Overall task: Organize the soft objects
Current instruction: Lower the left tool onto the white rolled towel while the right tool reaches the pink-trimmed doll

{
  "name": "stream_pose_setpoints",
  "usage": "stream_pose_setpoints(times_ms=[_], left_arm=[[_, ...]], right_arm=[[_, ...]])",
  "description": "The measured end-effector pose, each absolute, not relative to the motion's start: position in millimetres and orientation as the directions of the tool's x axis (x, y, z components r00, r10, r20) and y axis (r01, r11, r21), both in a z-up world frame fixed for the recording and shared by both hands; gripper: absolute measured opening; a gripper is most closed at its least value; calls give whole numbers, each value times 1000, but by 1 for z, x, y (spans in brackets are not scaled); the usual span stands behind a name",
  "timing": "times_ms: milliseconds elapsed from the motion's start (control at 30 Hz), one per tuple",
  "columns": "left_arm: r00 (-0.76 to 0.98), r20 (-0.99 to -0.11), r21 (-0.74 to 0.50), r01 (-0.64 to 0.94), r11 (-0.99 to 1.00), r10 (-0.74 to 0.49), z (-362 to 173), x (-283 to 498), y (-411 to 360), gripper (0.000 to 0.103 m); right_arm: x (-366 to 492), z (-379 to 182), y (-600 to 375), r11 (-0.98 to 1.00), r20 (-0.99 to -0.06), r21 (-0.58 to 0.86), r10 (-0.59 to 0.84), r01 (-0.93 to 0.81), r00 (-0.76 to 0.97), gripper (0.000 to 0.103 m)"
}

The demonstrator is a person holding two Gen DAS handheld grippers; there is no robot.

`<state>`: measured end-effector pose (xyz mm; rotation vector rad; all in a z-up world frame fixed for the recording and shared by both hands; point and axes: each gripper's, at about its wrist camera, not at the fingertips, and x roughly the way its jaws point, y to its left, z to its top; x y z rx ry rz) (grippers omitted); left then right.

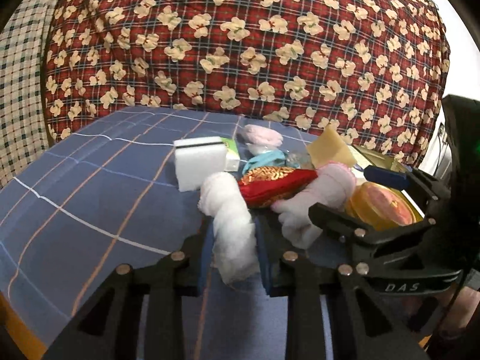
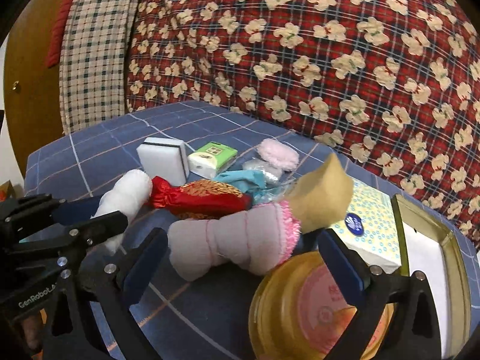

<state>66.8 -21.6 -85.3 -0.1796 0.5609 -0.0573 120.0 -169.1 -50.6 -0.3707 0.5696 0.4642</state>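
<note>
Left wrist view shows my left gripper (image 1: 234, 258) with its fingers pinching the rolled white towel (image 1: 231, 225) on the blue checked bed sheet (image 1: 90, 180), while my right gripper (image 2: 240, 258) has its fingers spread around the pink rolled towel (image 2: 234, 240).

- "DAS" stands in pale raised letters on the black body of the right gripper (image 1: 387, 207), at four o'clock in the left wrist view.
- "GenRobot.A" stands in pale letters on the black body of the left gripper (image 2: 99, 219), at eight o'clock in the right wrist view; its end is cut off.
- The pink label on the round yellow tin (image 2: 303, 306) carries print too blurred to read.
</note>
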Motion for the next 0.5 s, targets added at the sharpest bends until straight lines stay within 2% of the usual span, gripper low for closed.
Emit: stream_pose_setpoints(times_ms=[100,167,300,500], left_arm=[[848,-521,-185,-5,983,-94,-86,66,-17,25],[849,-520,-183,-9,983,-89,-86,67,-14,25],[846,-525,-190,-11,982,-92,-86,69,-10,25],[848,-523,-182,-15,983,-84,-76,77,-4,25]], right_arm=[[121,-55,-162,817,-610,-229,303,-530,732,100],[124,-59,-157,809,-635,-244,284,-535,718,87],[130,-64,-151,793,-666,-249,276,-555,693,80],[131,-69,-146,769,-696,-230,298,-596,654,52]])
